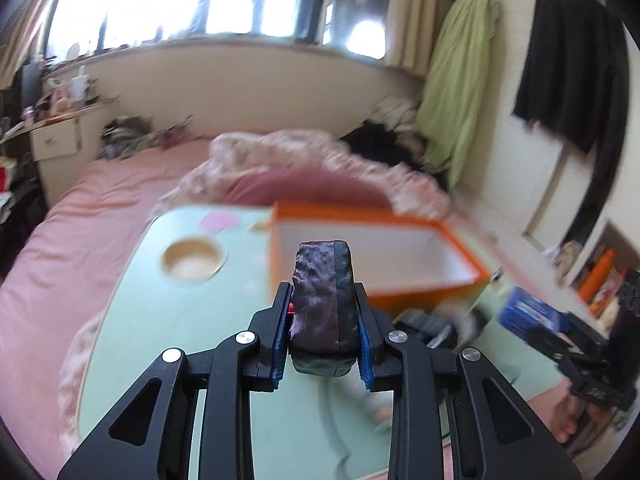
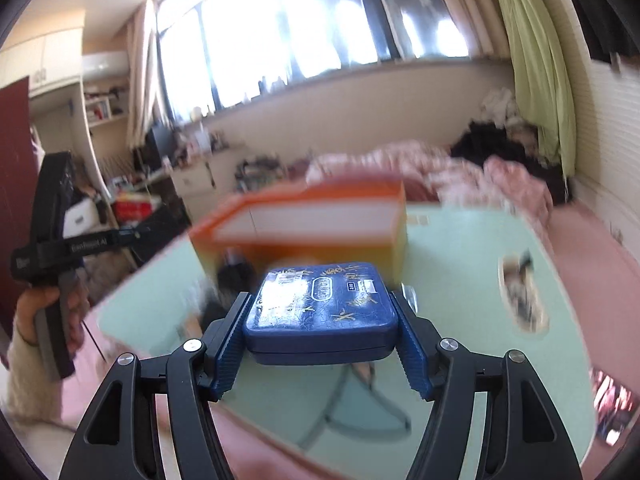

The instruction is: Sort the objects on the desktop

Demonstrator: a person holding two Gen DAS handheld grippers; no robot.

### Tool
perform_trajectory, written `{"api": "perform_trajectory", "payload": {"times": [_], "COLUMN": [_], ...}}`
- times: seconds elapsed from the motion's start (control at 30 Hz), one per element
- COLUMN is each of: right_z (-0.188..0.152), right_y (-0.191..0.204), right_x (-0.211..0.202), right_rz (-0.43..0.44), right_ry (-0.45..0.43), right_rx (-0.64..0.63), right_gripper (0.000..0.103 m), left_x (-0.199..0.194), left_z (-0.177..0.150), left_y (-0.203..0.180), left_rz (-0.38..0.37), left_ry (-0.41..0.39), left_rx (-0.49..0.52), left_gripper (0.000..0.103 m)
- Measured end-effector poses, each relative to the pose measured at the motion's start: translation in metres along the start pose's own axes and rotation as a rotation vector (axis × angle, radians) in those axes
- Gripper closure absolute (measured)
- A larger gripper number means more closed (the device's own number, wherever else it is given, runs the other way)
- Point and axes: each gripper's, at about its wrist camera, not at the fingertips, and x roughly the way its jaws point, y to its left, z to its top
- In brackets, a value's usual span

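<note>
Mid-task, both tools loaded, nothing dropped yet.

Left tool [image 1: 323,330]: clamped on a small dark pouch [image 1: 323,300], soft fabric, purplish sheen, standing upright between the blue pads. It is held clear above the desk [image 1: 168,320], in front of the near wall of the orange box [image 1: 460,280].

Right tool [image 2: 322,334]: gripping a flat blue tin [image 2: 322,304] by its two side edges, lid up, gold print on top. The pads look seated on both sides. It is also held above the desk, in front of the box.

The box sits open at the far side of the pale green desk. The white interior looks empty in the part the left wrist view shows; the floor near the front wall is hidden behind the pouch, so I can't confirm that.

Left on the desk: a round cream bowl [image 1: 192,262] left of the box, a pink paper slip [image 1: 220,220] behind it, some dark clutter right of the box (blurred, can't identify), and a blurred patterned item [image 2: 522,300] toward the right edge in the right wrist view.

Judgement: early to middle stage. Two items are picked and both likely go into the box. After that, several loose items are left to sort. Both frames are blurred, so treat the item count as rough.

The person's hand [image 2: 38,312] on the left tool's handle shows at the left of the right wrist view.
</note>
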Motion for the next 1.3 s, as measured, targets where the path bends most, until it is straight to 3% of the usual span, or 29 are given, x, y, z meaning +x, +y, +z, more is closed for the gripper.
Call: {"api": "perform_trajectory", "payload": {"times": [0.1, 0.23, 0.3, 0.37, 0.4, 0.43, 0.5, 0.57, 0.67, 0.8, 0.87, 0.97, 1.0, 1.3], "right_z": [0.034, 0.05, 0.047, 0.045, 0.043, 0.04, 0.027, 0.01, -0.023, -0.061, -0.07, -0.071, -0.072, -0.069], "right_y": [0.005, -0.008, -0.01, -0.003, 0.003, 0.01, 0.024, 0.032, 0.035, 0.023, 0.017, 0.018, 0.019, 0.018], "right_x": [0.025, 0.086, 0.09, 0.071, 0.059, 0.048, 0.024, 0.014, 0.016, 0.039, 0.042, 0.046, 0.046, 0.05], "right_rz": [-0.005, -0.007, -0.015, -0.005, -0.009, -0.022, -0.062, -0.099, -0.13, -0.204, -0.215, -0.21, -0.201, -0.201], "right_ry": [-0.017, 0.115, 0.129, 0.077, 0.052, 0.029, -0.003, 0.037, 0.169, 0.304, 0.312, 0.331, 0.333, 0.331], "right_rx": [0.003, 0.114, 0.149, 0.133, 0.105, 0.071, -0.009, -0.062, -0.092, -0.099, -0.058, -0.066, -0.07, -0.077], "right_gripper": [0.037, 0.036, 0.036, 0.031, 0.025, 0.013, 0.007, 0.007, 0.007, 0.007, 0.002, 0.0, 0.0, 0.0], "left_x": [0.024, 0.078, 0.086, 0.074, 0.068, 0.06, 0.039, 0.023, 0.012, 0.013, 0.027, 0.044, 0.046, 0.048], "left_z": [0.025, 0.033, 0.025, 0.015, 0.012, 0.009, -0.003, -0.016, -0.039, -0.074, -0.088, -0.098, -0.099, -0.097], "left_y": [-0.016, -0.02, -0.014, -0.012, -0.011, -0.01, -0.009, -0.008, -0.011, -0.014, -0.012, -0.024, -0.026, -0.025], "left_rz": [-0.018, -0.03, 0.003, -0.002, 0.001, 0.006, -0.008, -0.027, -0.032, 0.05, 0.089, 0.169, 0.161, 0.134], "left_ry": [0.005, 0.126, 0.15, 0.11, 0.097, 0.083, 0.037, 0.028, 0.081, 0.152, 0.183, 0.197, 0.202, 0.202], "left_rx": [0.013, -0.062, -0.109, -0.102, -0.095, -0.09, -0.086, -0.08, -0.04, 0.05, 0.067, 0.141, 0.152, 0.157], "left_gripper": [0.074, 0.071, 0.071, 0.068, 0.055, 0.037, 0.025, 0.025, 0.024, 0.021, 0.02, 0.008, 0.0, 0.0]}}
